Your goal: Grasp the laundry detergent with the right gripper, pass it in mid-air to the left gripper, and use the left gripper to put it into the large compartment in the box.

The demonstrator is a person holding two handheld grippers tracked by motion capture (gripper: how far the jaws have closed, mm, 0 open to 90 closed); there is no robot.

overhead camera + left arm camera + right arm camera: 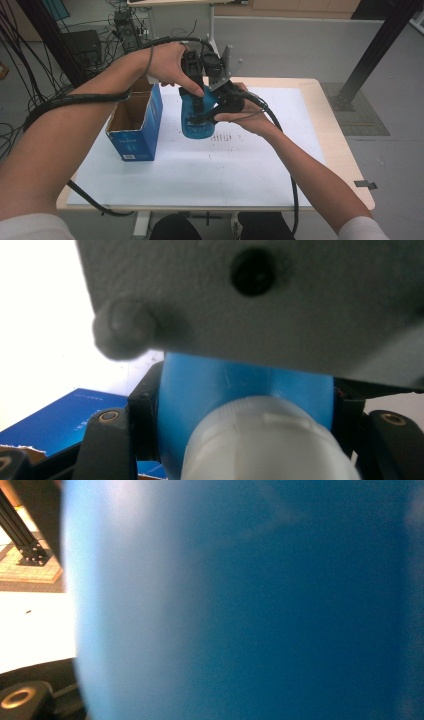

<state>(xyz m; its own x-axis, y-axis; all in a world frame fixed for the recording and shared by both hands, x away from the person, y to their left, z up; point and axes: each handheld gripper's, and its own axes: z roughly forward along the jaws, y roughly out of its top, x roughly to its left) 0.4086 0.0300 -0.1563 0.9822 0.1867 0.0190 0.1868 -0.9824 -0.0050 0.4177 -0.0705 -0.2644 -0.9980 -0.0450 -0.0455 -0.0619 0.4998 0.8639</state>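
A blue bottle (pixel 196 126) with a white cap (pixel 265 440) is held up over the white sheet between both grippers. My left gripper (pixel 199 100) comes down from above and is shut on the bottle's upper part; in the left gripper view its two black jaws press the blue neck (pixel 235 385) just behind the cap. My right gripper (pixel 205 117) comes in from the right and is shut on the bottle's body, whose blue wall (pixel 240 600) lies right against the camera in the right gripper view. The right gripper's grey plate (pixel 260 300) sits close above the left jaws.
An open blue cardboard box (pixel 135 125) stands on the left of the white sheet (pixel 225 165), just beside the bottle. The wooden table (pixel 345 155) ends a little to the right. Black cables trail off both hands; a black frame post (pixel 380 45) rises at the far right.
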